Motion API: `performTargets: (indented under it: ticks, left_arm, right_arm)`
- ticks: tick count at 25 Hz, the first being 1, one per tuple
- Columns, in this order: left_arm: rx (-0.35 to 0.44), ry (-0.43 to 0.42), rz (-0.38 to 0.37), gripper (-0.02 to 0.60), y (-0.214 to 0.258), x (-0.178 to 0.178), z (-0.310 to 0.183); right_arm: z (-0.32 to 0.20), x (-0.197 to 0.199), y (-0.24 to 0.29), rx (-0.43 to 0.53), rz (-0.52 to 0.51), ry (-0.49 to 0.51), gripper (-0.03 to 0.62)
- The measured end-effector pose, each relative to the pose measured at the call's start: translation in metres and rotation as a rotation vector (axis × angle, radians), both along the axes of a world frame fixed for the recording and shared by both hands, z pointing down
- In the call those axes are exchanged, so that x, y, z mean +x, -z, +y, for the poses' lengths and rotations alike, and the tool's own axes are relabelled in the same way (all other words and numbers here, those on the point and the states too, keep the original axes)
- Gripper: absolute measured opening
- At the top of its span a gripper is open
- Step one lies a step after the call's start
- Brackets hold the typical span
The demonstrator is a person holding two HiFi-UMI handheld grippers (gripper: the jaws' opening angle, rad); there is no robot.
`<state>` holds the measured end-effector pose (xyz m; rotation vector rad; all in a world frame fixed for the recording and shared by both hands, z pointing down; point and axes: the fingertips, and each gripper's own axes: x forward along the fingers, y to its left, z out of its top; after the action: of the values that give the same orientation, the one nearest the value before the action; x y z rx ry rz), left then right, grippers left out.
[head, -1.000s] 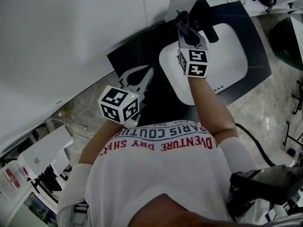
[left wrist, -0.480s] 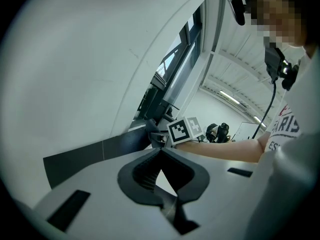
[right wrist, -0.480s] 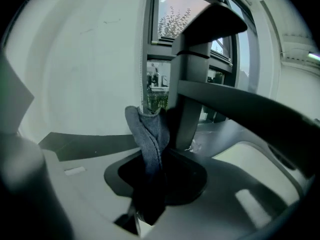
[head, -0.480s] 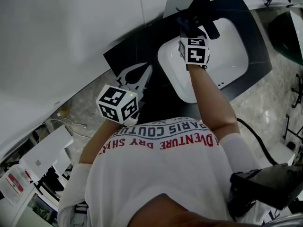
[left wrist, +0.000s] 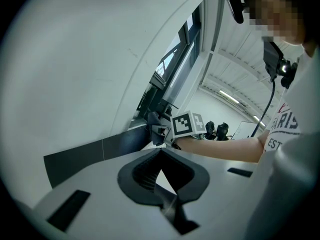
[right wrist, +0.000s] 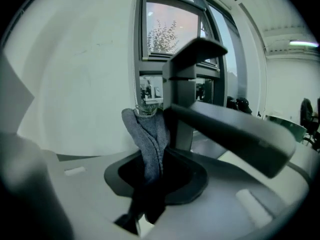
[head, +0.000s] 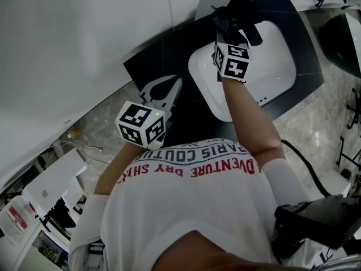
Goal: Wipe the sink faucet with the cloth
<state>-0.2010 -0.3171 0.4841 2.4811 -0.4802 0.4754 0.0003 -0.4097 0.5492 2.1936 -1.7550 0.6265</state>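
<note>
Wash-station, viewed steeply from above

- Sink (head: 273, 72): white basin, set into a dark countertop (head: 163, 55) below a white wall
- Faucet (head: 243, 13): black, with a squared column and a long flat spout; it is mounted at the basin's far edge, and the spout is seen reaching over the bowl
- Cloth (right wrist: 146, 134): grey knit, bunched upright; it is located just left of the faucet column (right wrist: 182, 89), and touch cannot be confirmed
- Right gripper (right wrist: 149, 159): jaws are closed on the cloth's lower end; it is held at the faucet's base over the basin
- Left gripper (left wrist: 163, 151): jaws are brought together at the tips, with nothing between them; it is held over the countertop, well apart from the sink, and is seen in the head view (head: 179, 82) to be pointed toward the wall
</note>
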Motion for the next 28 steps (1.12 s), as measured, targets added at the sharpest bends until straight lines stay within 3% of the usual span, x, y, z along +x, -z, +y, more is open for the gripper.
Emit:
performTargets:
  ticks: [5, 11, 28]
  left_arm:
    - [-0.001, -0.017, 0.021, 0.001, 0.001, 0.006, 0.004]
    - [0.008, -0.027, 0.032, 0.002, 0.008, 0.006, 0.010]
    - [-0.001, -0.031, 0.021, 0.002, 0.009, 0.004, 0.019]
  right_arm:
    - [-0.002, -0.006, 0.032, 0.100, -0.099, -0.032, 0.078]
    - [0.003, -0.010, 0.082, 0.223, -0.103, -0.050, 0.078]
    - [-0.013, -0.006, 0.092, 0.257, -0.028, -0.025, 0.078]
